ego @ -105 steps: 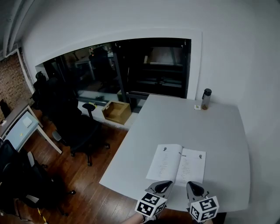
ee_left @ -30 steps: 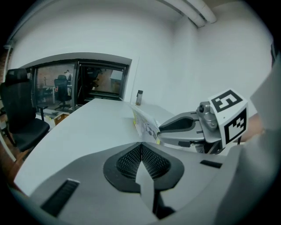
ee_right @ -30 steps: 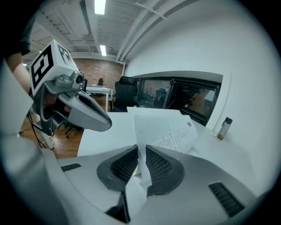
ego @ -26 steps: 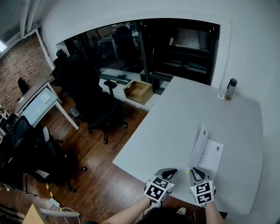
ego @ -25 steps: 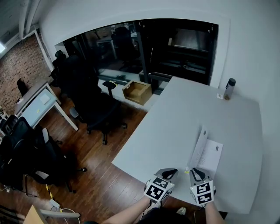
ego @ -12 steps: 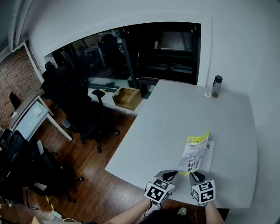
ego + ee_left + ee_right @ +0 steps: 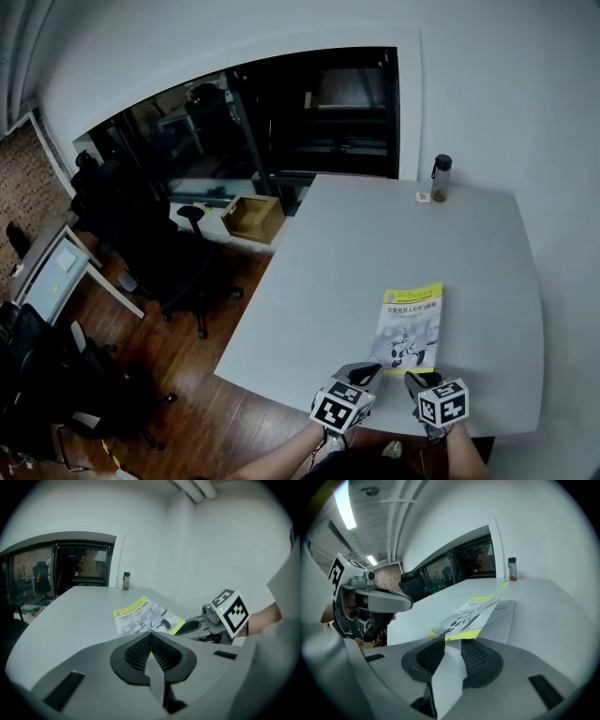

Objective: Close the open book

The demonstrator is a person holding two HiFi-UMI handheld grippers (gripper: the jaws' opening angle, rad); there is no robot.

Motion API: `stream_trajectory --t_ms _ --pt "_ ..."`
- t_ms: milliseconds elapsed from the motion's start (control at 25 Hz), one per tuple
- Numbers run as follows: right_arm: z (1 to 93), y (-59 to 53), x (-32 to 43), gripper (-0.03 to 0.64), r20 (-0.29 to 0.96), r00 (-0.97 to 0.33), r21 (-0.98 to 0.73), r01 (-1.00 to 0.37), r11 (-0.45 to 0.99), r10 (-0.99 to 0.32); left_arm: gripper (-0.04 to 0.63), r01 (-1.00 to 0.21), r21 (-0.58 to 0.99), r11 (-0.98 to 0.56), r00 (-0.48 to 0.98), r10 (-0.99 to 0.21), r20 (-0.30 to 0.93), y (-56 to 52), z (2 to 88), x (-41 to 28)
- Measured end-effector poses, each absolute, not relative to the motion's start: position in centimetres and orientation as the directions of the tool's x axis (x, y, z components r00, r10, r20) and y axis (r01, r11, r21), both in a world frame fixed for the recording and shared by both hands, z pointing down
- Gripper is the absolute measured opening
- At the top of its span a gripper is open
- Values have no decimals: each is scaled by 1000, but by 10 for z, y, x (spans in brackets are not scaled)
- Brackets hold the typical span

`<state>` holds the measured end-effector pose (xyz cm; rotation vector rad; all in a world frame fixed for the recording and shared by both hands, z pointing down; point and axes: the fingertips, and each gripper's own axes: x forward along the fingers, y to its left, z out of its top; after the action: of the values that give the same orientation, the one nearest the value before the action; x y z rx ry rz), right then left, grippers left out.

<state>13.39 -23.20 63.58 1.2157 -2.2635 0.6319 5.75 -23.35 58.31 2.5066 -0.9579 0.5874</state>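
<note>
yellow-edged book point(image 7: 409, 326) almost closed: right gripper point(image 7: 419, 382) jaws just parting, pads off the cover; left gripper point(image 7: 362, 374) jaws together, empty; next, likely press flat.

We see a glossy paper cover on the book point(image 7: 409, 326), a smooth matt table point(image 7: 356, 253), and a dark wooden floor point(image 7: 225, 412) with some shine

Book point(image 7: 410, 324) lies cover up near front edge of grey table point(image 7: 347, 272), yellow band at its far end. Left gripper point(image 7: 364, 373) and right gripper point(image 7: 415, 380) sit just beside its near end. Bottle point(image 7: 442, 178) stands at far edge. Open cardboard box point(image 7: 251, 217) on wood floor.
</note>
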Motion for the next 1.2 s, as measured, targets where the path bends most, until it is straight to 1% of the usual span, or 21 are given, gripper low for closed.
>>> stream_trajectory --t_ms 440,680,960,1120,1200 --pt "669 -220 166 87 698 -420 -213 -895 392 -579 5 -681 219 -699 688 -508 518 -234 591 70" --pt "678 -213 189 87 719 -379 -249 -923 293 -582 5 -674 227 -703 693 -496 523 -228 594 78" --pt "674 -205 215 87 742 -320 -226 -947 230 -589 5 -671 220 -708 692 -494 526 -220 592 80" --pt "667 -207 232 86 747 -250 -157 -967 203 -616 5 -674 206 -709 691 -508 514 -223 587 79" --pt "657 -211 237 86 730 -245 -146 -968 204 -638 5 -678 200 -708 688 -515 511 -224 582 78"
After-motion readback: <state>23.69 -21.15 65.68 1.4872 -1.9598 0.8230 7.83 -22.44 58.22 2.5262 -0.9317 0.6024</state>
